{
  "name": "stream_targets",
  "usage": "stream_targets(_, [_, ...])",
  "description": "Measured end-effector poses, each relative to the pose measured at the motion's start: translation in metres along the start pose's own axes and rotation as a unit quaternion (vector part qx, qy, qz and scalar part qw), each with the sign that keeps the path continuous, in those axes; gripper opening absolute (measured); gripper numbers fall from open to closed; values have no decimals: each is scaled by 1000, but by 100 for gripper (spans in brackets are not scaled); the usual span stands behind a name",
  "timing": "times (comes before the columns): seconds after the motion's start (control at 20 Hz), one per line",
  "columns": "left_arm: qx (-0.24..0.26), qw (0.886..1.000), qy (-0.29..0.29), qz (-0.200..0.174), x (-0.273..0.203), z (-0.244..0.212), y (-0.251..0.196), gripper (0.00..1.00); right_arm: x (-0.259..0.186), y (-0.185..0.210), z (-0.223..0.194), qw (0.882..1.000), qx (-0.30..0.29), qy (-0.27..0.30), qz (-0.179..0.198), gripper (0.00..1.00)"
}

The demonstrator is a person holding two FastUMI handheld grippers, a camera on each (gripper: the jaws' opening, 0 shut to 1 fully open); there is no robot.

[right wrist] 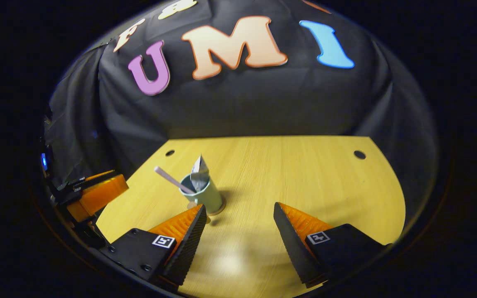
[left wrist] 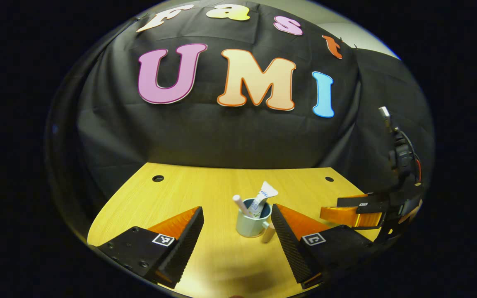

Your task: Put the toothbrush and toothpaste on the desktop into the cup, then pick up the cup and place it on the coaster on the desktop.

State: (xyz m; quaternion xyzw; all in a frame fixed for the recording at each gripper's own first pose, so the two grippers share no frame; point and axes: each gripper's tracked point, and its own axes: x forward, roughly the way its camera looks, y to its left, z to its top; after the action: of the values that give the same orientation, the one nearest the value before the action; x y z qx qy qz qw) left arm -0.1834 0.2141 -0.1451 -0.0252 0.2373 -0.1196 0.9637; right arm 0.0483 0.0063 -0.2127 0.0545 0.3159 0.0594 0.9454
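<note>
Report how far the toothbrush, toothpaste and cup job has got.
Done: the white toothbrush and white toothpaste tube stand in the pale green cup, which sits on the round tan coaster. In hand: nothing; left gripper and right gripper are open. Nothing appears left.

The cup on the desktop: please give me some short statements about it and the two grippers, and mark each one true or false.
1. The toothbrush and toothpaste stand in the cup. True.
2. The cup lies on its side. False: it stands upright.
3. The left gripper is shut on the cup. False: its fingers are apart and hold nothing.
4. The cup rests on the coaster. True.
5. The right gripper is open. True.
</note>
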Motion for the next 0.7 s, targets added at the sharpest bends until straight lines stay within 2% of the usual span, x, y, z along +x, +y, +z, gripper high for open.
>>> stream_targets(0.15, [6, 1000, -28, 0, -3, 22, -20, 95, -35, -12, 43, 996, 8, -90, -9, 99])
stream_targets(0.35, [13, 998, -68, 9, -11, 49, -34, 94, -69, -24, 75, 985, 0, -172, -30, 99])
stream_targets(0.45, [9, 996, -83, 14, -15, 58, -36, 95, -79, -22, 85, 982, -3, -188, -26, 95])
stream_targets(0.5, [6, 996, -91, 16, -17, 61, -37, 95, -79, -22, 86, 981, -2, -193, -26, 99])
stream_targets(0.7, [6, 994, -106, 22, -23, 71, -36, 95, -87, -18, 93, 980, 2, -197, -16, 99])
